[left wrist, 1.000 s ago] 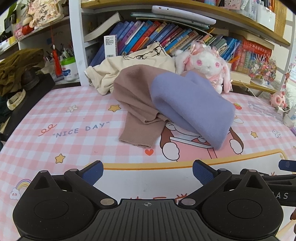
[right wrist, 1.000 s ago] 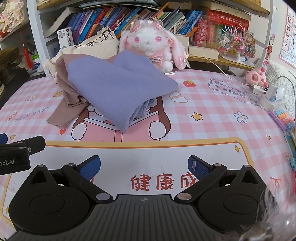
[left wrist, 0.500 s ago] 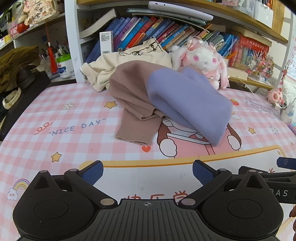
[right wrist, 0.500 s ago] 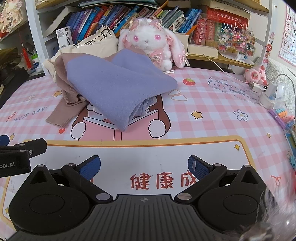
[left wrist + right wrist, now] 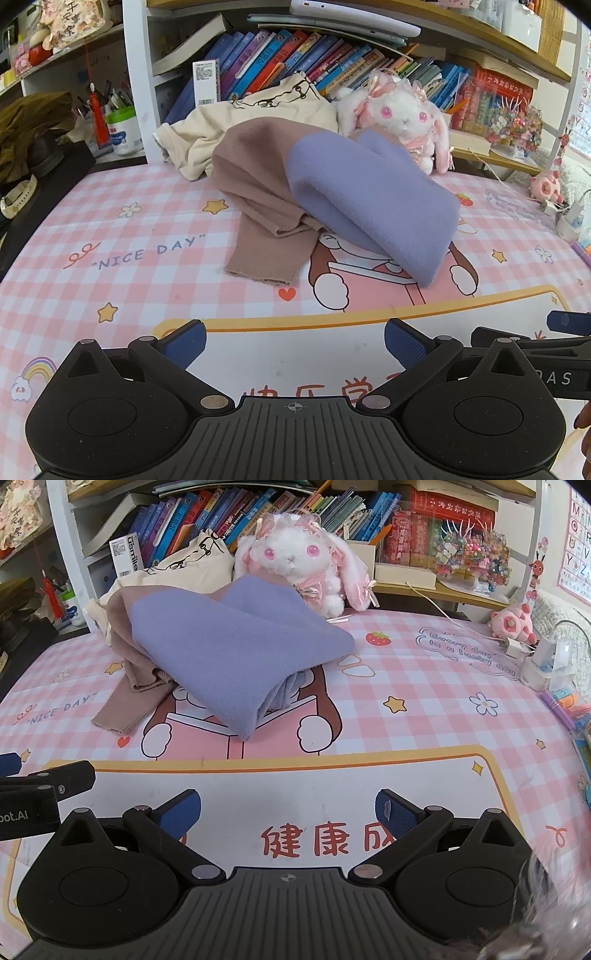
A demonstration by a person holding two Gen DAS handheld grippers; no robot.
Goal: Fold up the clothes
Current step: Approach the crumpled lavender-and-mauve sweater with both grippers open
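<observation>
A lilac garment (image 5: 373, 206) (image 5: 236, 653) lies folded over on top of a tan knit garment (image 5: 258, 192) (image 5: 125, 664) in the middle of the pink checked mat (image 5: 129, 258) (image 5: 424, 709). A cream shirt (image 5: 229, 122) (image 5: 184, 568) is bunched behind them against the books. My left gripper (image 5: 294, 341) is open, empty, and well short of the clothes. My right gripper (image 5: 287, 810) is also open and empty, near the mat's front. Each gripper shows at the edge of the other's view.
A white and pink plush rabbit (image 5: 399, 114) (image 5: 299, 561) sits behind the clothes. Shelves of books (image 5: 295, 48) line the back. A charger and cables (image 5: 543, 657) and small items lie at the right edge. A dark cloth pile (image 5: 33, 125) is at the left.
Both views have shifted slightly, the left gripper drifting a little left. The clothes have not moved and both grippers stay open.
</observation>
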